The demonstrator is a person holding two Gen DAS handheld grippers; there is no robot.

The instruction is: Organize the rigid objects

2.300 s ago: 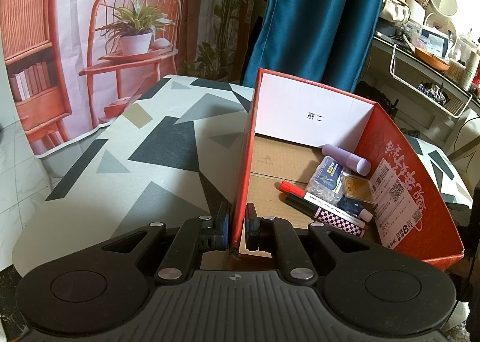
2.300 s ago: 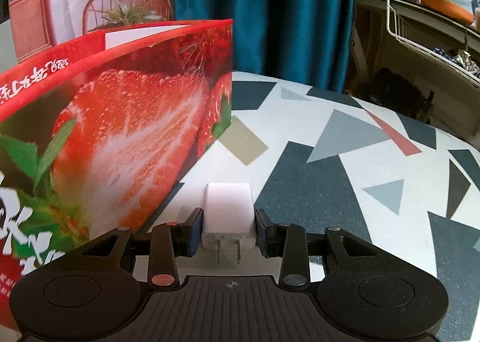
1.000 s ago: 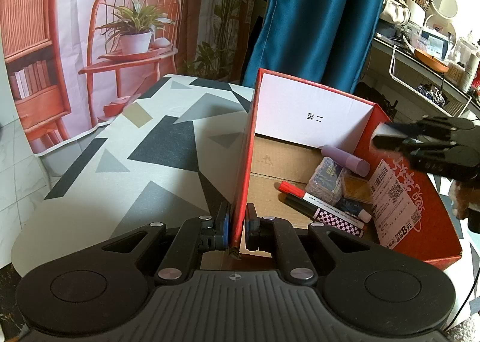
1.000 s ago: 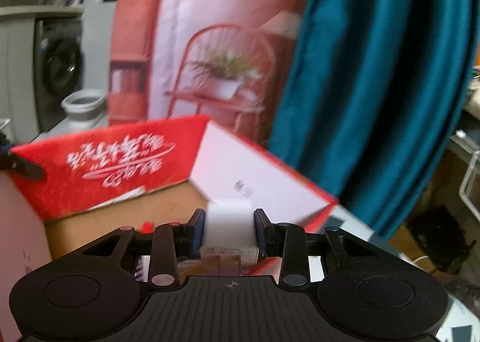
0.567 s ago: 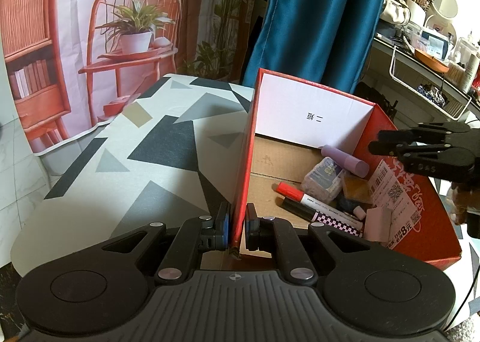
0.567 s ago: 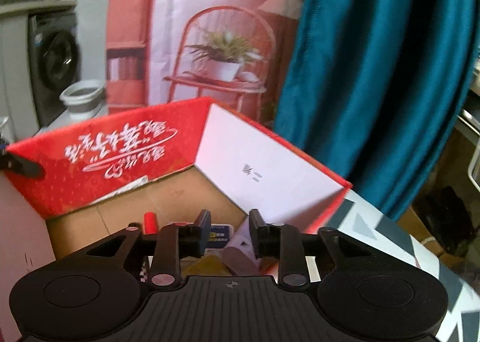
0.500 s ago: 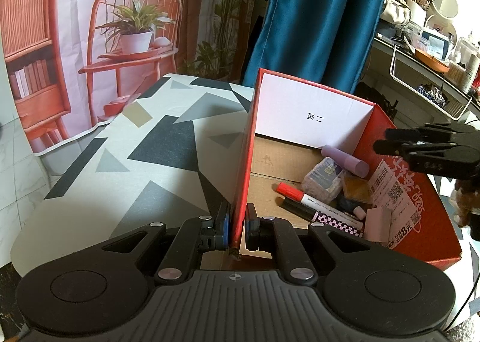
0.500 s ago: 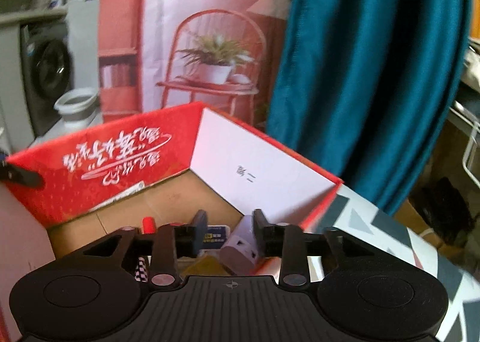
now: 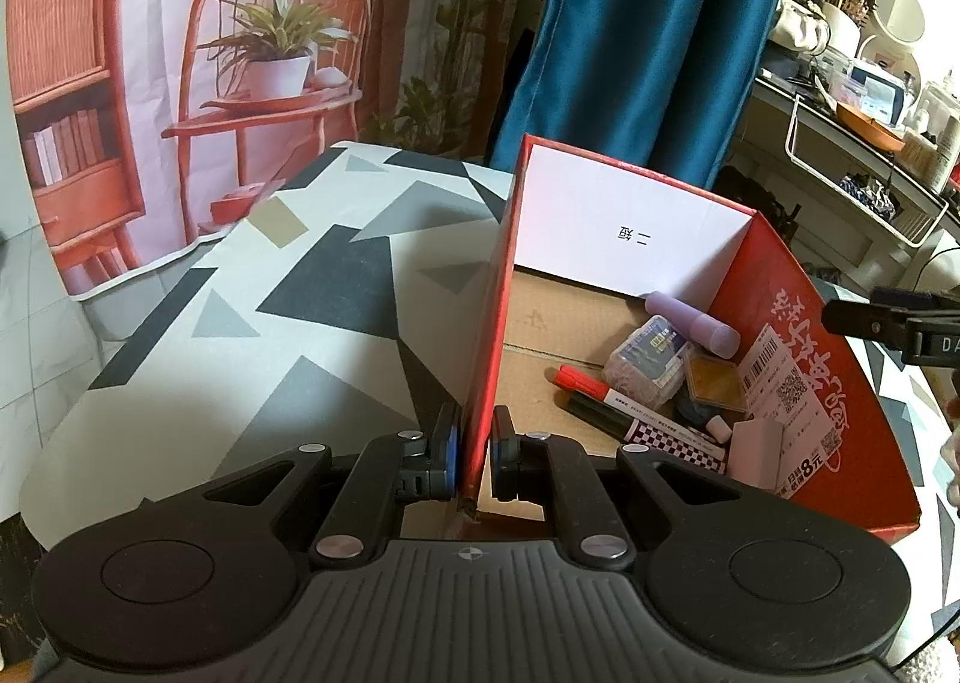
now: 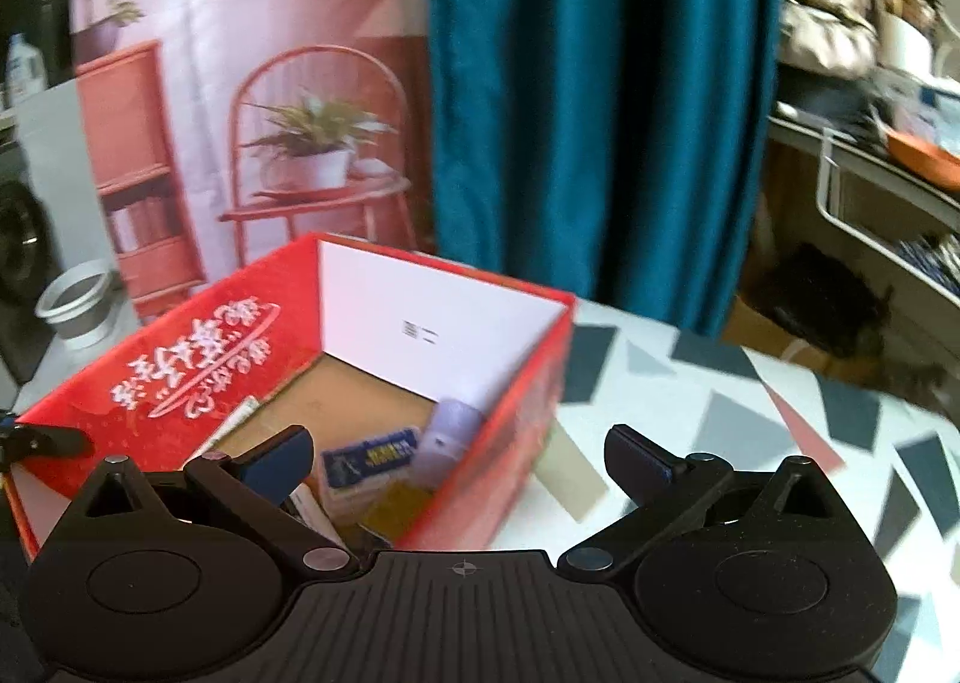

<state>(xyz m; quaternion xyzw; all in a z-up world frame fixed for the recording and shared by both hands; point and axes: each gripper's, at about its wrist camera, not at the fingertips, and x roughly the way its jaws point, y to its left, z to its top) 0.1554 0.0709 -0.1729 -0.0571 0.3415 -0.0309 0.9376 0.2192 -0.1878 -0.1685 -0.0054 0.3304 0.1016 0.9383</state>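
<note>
Left wrist: marker (image 9: 624,401) lies diagonally in box (image 9: 486,347).

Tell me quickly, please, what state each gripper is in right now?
Left gripper: closed on the side wall of the red box.
Right gripper: open, fingers spread wide, holding nothing.

White Chinese script, seen upside down and not legible, runs across the inner red wall of the red cardboard box (image 9: 798,287), where a white label (image 9: 792,413) carries barcodes, a QR code and a red "8元". Two small black characters, also inverted, mark the box's white end panel (image 9: 630,227).
</note>
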